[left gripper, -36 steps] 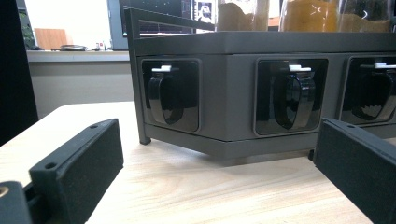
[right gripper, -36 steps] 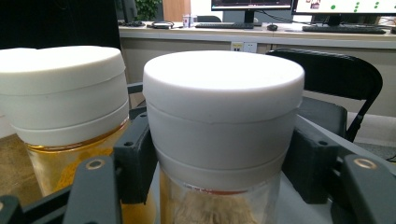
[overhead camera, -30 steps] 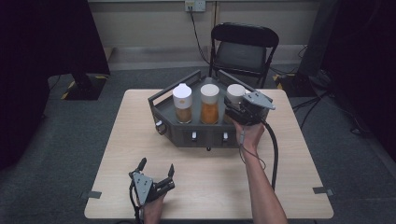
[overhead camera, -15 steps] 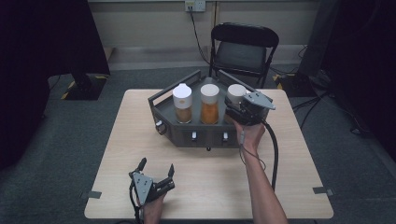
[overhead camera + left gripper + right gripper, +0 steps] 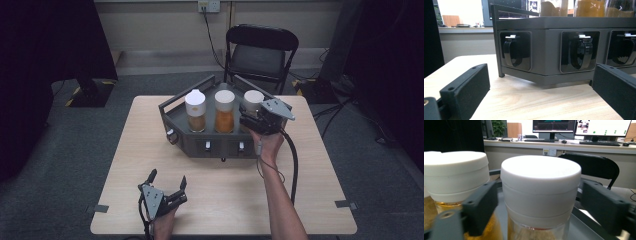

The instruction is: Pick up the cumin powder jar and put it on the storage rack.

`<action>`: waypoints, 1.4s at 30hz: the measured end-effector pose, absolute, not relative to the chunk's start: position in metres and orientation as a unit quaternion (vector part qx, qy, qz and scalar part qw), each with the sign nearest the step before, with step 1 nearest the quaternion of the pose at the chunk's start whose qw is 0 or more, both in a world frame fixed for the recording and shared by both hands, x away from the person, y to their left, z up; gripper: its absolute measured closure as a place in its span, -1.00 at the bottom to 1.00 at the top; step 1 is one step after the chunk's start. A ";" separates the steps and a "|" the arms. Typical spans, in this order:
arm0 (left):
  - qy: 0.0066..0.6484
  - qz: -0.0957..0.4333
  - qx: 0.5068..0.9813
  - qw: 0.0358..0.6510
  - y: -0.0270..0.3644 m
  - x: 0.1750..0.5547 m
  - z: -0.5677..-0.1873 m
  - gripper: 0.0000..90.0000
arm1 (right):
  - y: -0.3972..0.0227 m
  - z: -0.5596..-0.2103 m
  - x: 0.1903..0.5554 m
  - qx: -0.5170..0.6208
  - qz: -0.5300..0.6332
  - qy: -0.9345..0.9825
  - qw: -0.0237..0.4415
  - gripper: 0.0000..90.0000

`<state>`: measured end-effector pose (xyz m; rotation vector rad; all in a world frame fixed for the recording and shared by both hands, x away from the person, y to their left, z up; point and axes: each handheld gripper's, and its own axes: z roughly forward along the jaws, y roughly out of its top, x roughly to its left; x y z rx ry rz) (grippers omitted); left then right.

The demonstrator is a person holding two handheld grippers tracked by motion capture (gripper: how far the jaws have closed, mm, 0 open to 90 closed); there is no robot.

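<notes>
A dark grey tray (image 5: 175,116) with a raised rail sits on the far half of the worktop (image 5: 225,200) and carries three clear jars with white lids. The left jar (image 5: 195,111) holds brownish-amber stuff, the middle jar (image 5: 224,111) bright orange stuff, and the right jar (image 5: 252,101) something amber, seen low in the right gripper view.

The right gripper (image 5: 250,117) is held at the right jar. In the right gripper view the jar's white lid (image 5: 540,187) stands between the two fingers (image 5: 480,205); a narrow gap shows on each side, so the pads do not press on it. The fingers have just been opening and now stand wide, holding nothing.

The left gripper (image 5: 167,181) rests near the front edge of the worktop, well apart from the tray, its fingers spread wide and empty. Its view looks at the tray's front wall, where black loop handles (image 5: 581,53) sit in recesses.

From above, the right gripper hides most of the right jar's body. In the left gripper view the jars are cut off at the top edge.
</notes>
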<state>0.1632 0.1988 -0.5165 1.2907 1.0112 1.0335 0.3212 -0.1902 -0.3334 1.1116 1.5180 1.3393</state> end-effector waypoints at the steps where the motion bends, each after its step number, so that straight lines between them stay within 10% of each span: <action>1: 0.430 0.440 0.549 0.566 0.199 0.163 -0.516 -0.98 | -0.188 -0.334 0.320 0.441 0.527 0.599 0.411 -0.85; 42: 0.430 0.439 0.549 0.566 0.199 0.163 -0.516 -0.98 | -0.195 -0.350 0.262 0.412 0.580 0.546 0.443 -1.00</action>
